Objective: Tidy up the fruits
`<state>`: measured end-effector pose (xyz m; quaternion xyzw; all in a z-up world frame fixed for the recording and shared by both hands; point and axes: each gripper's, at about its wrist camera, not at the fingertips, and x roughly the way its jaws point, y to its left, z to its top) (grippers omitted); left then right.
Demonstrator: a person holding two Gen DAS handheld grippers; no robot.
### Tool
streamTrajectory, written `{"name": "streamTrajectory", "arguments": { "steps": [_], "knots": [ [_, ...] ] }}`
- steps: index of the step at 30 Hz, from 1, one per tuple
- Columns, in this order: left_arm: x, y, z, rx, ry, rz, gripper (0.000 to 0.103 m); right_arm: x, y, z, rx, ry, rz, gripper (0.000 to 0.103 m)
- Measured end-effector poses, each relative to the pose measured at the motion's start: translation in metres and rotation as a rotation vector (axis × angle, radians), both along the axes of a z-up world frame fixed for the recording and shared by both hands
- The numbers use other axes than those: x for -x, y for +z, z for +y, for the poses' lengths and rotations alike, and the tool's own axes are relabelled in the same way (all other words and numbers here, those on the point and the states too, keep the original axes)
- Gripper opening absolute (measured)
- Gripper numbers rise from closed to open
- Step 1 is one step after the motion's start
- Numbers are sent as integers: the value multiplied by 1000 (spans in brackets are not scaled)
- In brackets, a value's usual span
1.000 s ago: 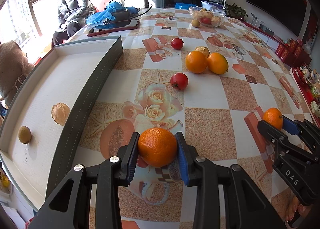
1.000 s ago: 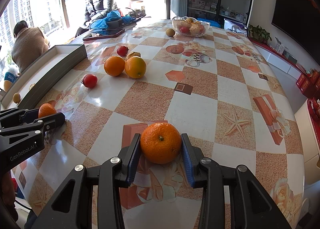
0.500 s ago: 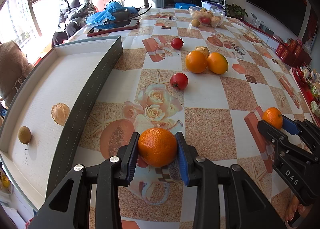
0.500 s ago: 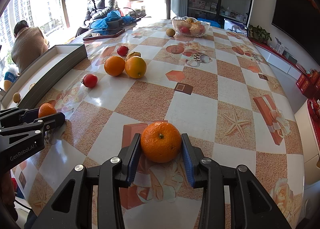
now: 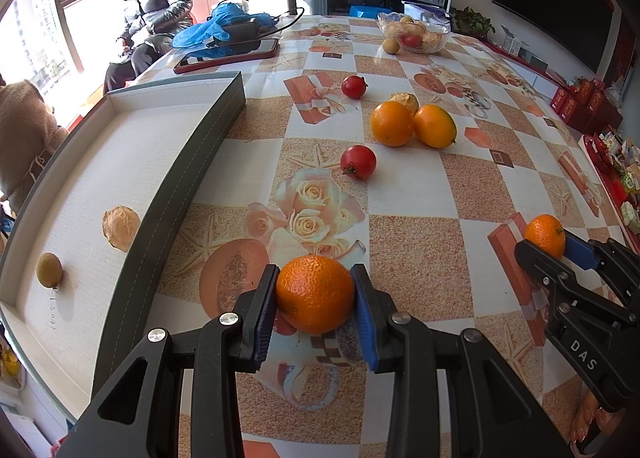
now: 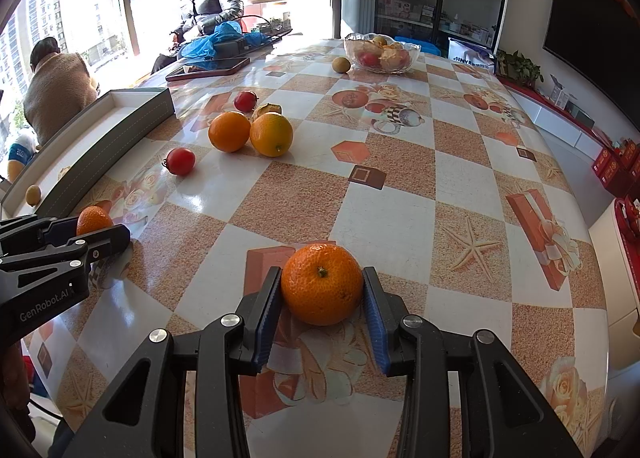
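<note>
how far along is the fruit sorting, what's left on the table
Early. Done: only a walnut and a small brown fruit lie in the tray. In hand: the left tool and right tool each clamp a mandarin. Left: two oranges, two tomatoes, another walnut.

Glass bowl (image 6: 381, 53) contents too small to name; tray (image 5: 132, 193) cut off at left edge

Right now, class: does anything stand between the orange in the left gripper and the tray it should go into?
Only the tray's own dark wall, which the orange held in the left gripper would likely have to be lifted over. No fruit lies on the tablecloth between them; the tomato sits farther back.
</note>
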<state>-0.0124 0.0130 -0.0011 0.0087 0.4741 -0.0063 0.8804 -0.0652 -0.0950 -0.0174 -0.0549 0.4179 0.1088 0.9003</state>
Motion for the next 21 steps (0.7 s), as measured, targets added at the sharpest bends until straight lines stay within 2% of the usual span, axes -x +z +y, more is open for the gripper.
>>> {"name": "streamTrajectory", "arguments": {
  "steps": [8, 14, 21],
  "knots": [
    [1, -1, -1, 3, -7, 11, 39, -1, 0, 0, -3, 0, 4, 40],
    [3, -1, 0, 20, -23, 35, 39, -3, 3, -1, -7, 22, 49, 40],
    [3, 3, 7, 50, -22, 65, 39, -8, 7, -16, -107, -3, 123, 40]
  ]
}}
